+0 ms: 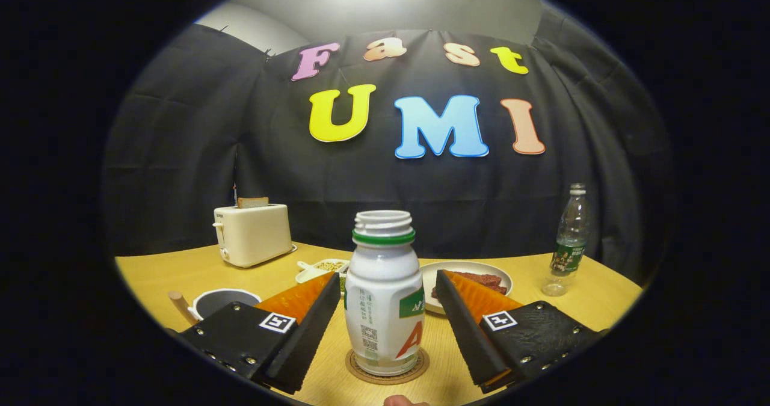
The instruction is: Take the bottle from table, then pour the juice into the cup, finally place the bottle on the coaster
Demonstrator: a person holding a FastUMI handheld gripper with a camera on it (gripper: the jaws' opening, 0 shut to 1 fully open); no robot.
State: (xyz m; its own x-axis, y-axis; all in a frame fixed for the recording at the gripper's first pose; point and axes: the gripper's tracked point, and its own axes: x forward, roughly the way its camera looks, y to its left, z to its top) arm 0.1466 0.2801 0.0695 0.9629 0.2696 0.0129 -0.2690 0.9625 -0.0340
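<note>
A white juice bottle (384,295) with a green neck ring and no cap stands upright on a round cork coaster (387,367). My gripper (388,282) is open, one finger on each side of the bottle with a clear gap on both sides. A dark cup (218,301) with a white rim sits to the left, behind the left finger.
On the yellow table (180,273), a cream toaster (252,233) with bread stands at the back left. A small dish (323,269) and a white plate with reddish food (475,276) lie behind the bottle. A clear plastic water bottle (568,240) stands at the right.
</note>
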